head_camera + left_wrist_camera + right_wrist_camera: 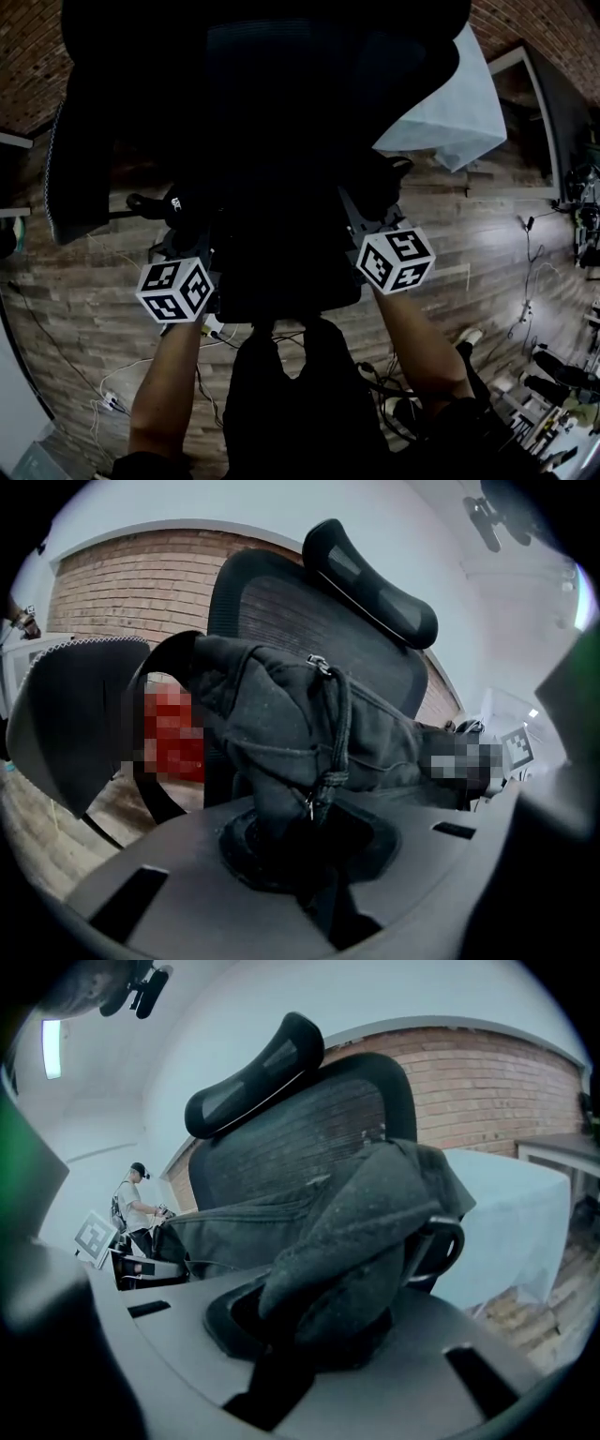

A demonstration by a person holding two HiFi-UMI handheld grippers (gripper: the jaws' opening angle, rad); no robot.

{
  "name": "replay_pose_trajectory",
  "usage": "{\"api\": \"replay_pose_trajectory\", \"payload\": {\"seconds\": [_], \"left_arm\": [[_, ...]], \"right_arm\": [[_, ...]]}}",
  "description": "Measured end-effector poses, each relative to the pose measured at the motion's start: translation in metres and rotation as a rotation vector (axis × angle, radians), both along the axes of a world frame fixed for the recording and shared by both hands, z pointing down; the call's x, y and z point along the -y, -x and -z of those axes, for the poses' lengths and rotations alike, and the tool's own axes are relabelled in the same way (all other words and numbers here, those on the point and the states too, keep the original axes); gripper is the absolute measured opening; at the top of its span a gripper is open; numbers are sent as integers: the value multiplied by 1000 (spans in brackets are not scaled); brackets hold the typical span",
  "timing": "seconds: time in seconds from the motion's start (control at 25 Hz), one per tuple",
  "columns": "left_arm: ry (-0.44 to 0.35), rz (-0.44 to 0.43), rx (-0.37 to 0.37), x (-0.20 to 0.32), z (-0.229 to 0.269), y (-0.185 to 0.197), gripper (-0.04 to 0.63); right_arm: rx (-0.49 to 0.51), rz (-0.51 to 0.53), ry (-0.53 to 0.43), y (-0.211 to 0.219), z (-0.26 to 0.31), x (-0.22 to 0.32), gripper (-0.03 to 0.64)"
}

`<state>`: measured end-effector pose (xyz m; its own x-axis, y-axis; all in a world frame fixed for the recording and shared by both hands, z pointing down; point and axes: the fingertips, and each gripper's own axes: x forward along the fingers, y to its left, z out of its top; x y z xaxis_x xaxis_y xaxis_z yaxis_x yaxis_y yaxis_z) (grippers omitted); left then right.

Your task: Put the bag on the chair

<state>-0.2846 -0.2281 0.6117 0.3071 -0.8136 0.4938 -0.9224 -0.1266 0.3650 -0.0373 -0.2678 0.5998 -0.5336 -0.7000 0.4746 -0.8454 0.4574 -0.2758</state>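
**Dark fabric bag, held at both ends before an office chair**

- **Item:** dark grey fabric bag (pixel 281 714) with a drawstring cord (pixel 337 733) knotted at its near end.
- **Location:** in front of the mesh backrest of a black office chair (pixel 281 602), below the chair's headrest (pixel 375 583). Whether the bag touches the seat cannot be told.
- **Orientation:** the long axis is roughly level and runs from 9 to 3 o'clock in the head view, with one end toward each gripper.
- **Left gripper (pixel 305 855):** fingers closed on a bunched fold at the bag's 9 o'clock end.
- **Right gripper (pixel 319 1326):** fingers clamped on the fabric at the bag's 3 o'clock end.
- **Surroundings:**
  - A wood-plank floor (pixel 84 281).
  - A brick wall (pixel 103 583) behind the chair.
  - A pale blue cover (pixel 450 112) at 2 o'clock from the chair in the head view.
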Motion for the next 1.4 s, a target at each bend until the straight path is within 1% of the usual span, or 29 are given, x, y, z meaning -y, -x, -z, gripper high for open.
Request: {"api": "replay_pose_trajectory", "payload": {"seconds": [0.12,0.28,0.48,0.72,0.92,1.08,1.28,1.4], "left_arm": [[30,0,14,0,-22,-1,55],[74,-1,6,-3,-52,-1,55],[100,-2,-5,-3,-80,-4,55],[148,1,19,-6,-117,-1,55],[204,0,21,-9,-155,-2,55],[204,-4,31,-7,-175,1,55],[259,-5,40,-17,-200,4,55],[254,-11,45,-17,-206,4,55]], "right_arm": [[-5,18,27,0,-21,0,74],[-25,17,62,1,-50,-3,74],[-53,19,68,-2,-78,-3,74],[-76,13,107,1,-117,-5,74],[-82,3,147,1,-151,-6,74],[-96,4,163,5,-175,-6,74],[-107,12,185,9,-201,-11,74],[-108,3,187,8,-211,-12,75]]}}
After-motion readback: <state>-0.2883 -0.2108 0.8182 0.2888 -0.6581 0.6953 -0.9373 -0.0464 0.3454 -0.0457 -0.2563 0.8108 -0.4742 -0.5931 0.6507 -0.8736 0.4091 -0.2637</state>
